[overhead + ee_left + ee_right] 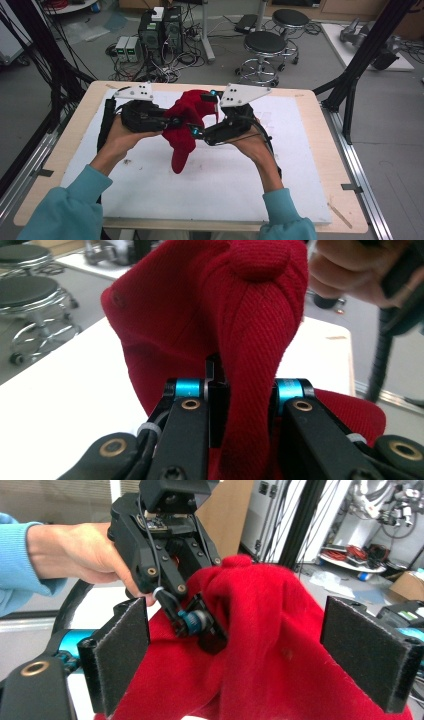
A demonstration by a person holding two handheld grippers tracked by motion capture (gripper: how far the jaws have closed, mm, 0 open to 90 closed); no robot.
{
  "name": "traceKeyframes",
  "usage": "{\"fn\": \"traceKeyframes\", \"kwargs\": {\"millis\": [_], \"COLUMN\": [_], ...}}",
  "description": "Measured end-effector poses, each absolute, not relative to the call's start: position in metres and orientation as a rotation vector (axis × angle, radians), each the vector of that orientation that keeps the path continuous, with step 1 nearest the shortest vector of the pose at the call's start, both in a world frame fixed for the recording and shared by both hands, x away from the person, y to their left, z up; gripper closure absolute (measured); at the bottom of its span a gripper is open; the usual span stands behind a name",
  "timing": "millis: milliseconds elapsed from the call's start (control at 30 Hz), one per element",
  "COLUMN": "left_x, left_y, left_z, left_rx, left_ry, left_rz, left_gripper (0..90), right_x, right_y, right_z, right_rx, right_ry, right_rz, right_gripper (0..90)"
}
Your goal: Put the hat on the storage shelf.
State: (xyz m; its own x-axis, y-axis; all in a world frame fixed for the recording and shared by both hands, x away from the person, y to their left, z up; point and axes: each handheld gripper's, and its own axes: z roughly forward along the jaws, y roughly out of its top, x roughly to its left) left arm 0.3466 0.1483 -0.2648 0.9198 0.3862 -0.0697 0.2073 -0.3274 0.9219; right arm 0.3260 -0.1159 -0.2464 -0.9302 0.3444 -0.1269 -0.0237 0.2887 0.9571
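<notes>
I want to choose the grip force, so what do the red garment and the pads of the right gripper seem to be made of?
The red garment looks like a soft knitted fabric, perhaps wool or acrylic: ribbed stitches show in the left gripper view, and it drapes in folds. The pads of the right gripper look like matte black felt or foam, with fuzzy edges.

A wooden bench [320, 150] carries a white sheet [225, 185], both lit evenly. Beyond the jaws, on the grey floor [310, 70], stand two black stools [265, 45] with chrome legs. To their left sit two dark computer towers [161, 29] amid tangled cables [165, 70] (two small white boxes [128, 48] stand beside them). Black frame struts [367, 47] rise right of the bench; a rail [362, 180] runs along that edge.
</notes>
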Motion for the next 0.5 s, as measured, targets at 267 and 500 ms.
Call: {"fn": "traceKeyframes", "kwargs": {"millis": [267, 500], "left_x": [0.351, 0.353], "left_y": [0.148, 0.146], "left_z": [-0.263, -0.262], "left_rx": [1.898, 1.864], "left_ry": [0.499, 0.538], "left_rz": [0.238, 0.250], "left_gripper": [81.7, 81.8], "right_x": [0.312, 0.295], "right_y": [-0.122, -0.120], "right_z": [-0.257, -0.269], "right_rx": [0.389, 0.478], "right_ry": [2.209, 2.197], "right_rz": [1.698, 1.678], "right_gripper": [11.6, 11.6]}}
